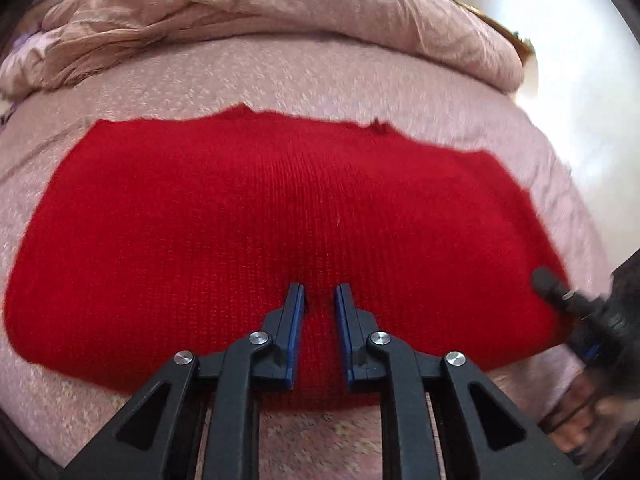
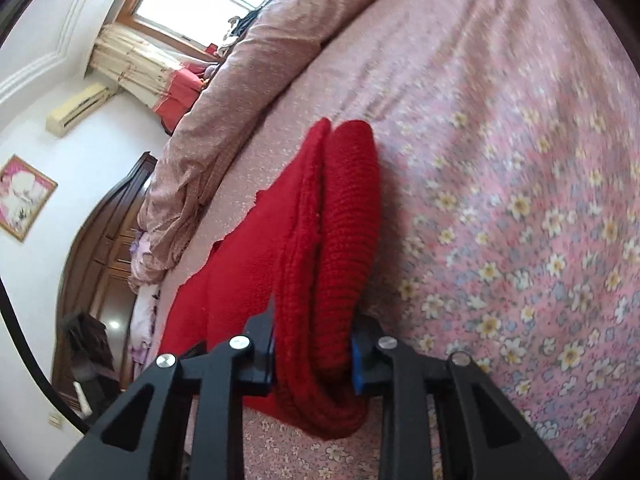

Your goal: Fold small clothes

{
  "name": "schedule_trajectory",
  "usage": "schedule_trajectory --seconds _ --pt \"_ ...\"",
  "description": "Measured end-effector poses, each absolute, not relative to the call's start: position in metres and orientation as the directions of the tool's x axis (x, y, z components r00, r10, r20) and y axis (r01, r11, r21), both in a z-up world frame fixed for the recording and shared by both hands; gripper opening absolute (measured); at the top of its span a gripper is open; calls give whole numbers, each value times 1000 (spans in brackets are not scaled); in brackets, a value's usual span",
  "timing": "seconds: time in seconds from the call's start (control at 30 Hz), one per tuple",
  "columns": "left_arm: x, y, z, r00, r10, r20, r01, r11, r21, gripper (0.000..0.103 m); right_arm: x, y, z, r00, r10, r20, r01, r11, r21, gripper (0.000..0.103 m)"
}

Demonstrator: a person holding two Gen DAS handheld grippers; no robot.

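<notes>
A red knitted garment lies spread flat on the pink bed cover. My left gripper hovers over its near edge, jaws slightly apart with nothing between them. My right gripper is shut on a bunched, folded edge of the red garment and lifts it off the flowered sheet. The right gripper also shows at the right edge of the left wrist view, at the garment's right end.
A rumpled beige-pink duvet is heaped along the far side of the bed. A dark wooden headboard, a window with curtains and a white wall lie beyond.
</notes>
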State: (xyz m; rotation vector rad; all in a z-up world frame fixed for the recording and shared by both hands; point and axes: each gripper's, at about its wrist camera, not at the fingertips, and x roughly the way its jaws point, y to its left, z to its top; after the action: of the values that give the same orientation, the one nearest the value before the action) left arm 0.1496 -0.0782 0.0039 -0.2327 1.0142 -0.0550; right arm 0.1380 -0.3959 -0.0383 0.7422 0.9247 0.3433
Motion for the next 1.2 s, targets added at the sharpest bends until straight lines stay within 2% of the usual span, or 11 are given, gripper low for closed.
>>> schedule_trajectory --seconds 0.1,0.2,0.27,0.4,0.6,0.77,0.9,1.03,1.13,1.2 --pt "149 -92 -11 487 -124 -865 -26 987 -156 10 139 -396 -39 573 555 -603 59 706 706 27" --pt "152 -82 -24 501 -181 -846 -37 972 -230 12 143 -396 -32 573 571 -588 55 689 723 26" --pt "154 -71 -25 484 -239 -842 -68 949 -309 12 150 -389 -10 591 588 -552 -9 689 724 24" --pt "151 -69 -26 497 -251 -831 -53 947 -318 12 163 -356 43 614 563 -553 -112 756 645 23" --pt "137 -68 -18 547 -219 -808 -83 946 -313 11 167 -243 118 626 530 -571 -313 842 438 21" --pt "112 -7 6 578 -345 -740 -133 854 -503 11 174 -159 144 604 519 -605 -386 855 348 21" --pt "74 87 26 646 -288 -707 -231 809 -541 11 176 -90 132 578 519 -630 -409 852 326 21" --pt "42 169 16 649 -171 -741 -359 790 -497 11 162 -7 77 550 491 -675 -462 853 244 21" --pt "25 202 -6 652 -198 -732 -397 733 -552 12 150 42 15 464 448 -765 -499 845 192 22" --pt "21 206 -15 650 -202 -732 -408 721 -561 12 139 56 2 489 427 -761 -528 839 132 22"
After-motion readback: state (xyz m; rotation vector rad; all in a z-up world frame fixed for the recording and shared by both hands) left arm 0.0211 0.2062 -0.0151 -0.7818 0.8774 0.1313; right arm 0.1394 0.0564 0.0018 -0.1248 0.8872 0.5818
